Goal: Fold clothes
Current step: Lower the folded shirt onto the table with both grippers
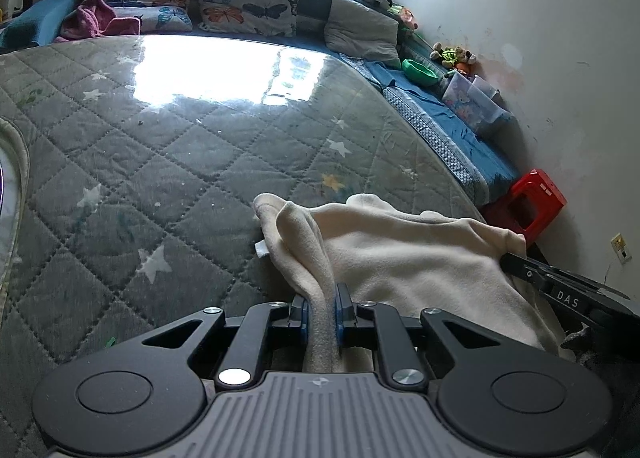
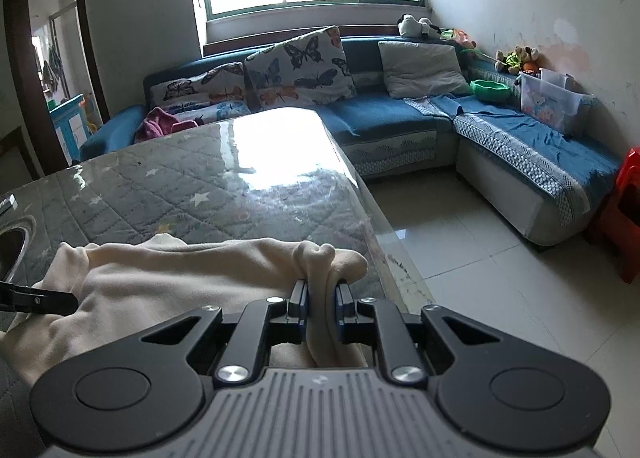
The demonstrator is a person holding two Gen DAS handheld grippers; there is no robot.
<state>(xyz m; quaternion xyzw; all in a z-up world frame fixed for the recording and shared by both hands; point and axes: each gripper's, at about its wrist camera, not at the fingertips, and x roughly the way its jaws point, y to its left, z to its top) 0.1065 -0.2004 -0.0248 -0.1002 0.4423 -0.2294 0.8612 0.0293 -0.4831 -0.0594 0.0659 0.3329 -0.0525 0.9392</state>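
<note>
Starting on my left, my left gripper [image 1: 321,300] has its jaws pinched together on a gathered ridge of the cream fleece garment [image 1: 400,254], with the blue pads pressing the fabric from both sides. From that pinch the cloth runs off to the right in front of me, low over the quilted table cover [image 1: 160,146], towards my other tool.

On the right, my right gripper [image 2: 322,300] is clamped in the same way on the opposite bunched end of the garment [image 2: 180,270], close to the table's right-hand edge [image 2: 384,234]. Beyond that edge is tiled floor [image 2: 460,242].

I judge the fleece to be light, soft and limp: it sags between my two holds and will bend wherever it is left unsupported. It looks plush enough not to slip from the pads. Corners or hems are the sensible places to hold it, and both pinches seem to sit at its outer ends.

Its long axis lies crosswise, from one gripper to the other, roughly along the near side of the table. Which end is the collar I cannot tell.
</note>
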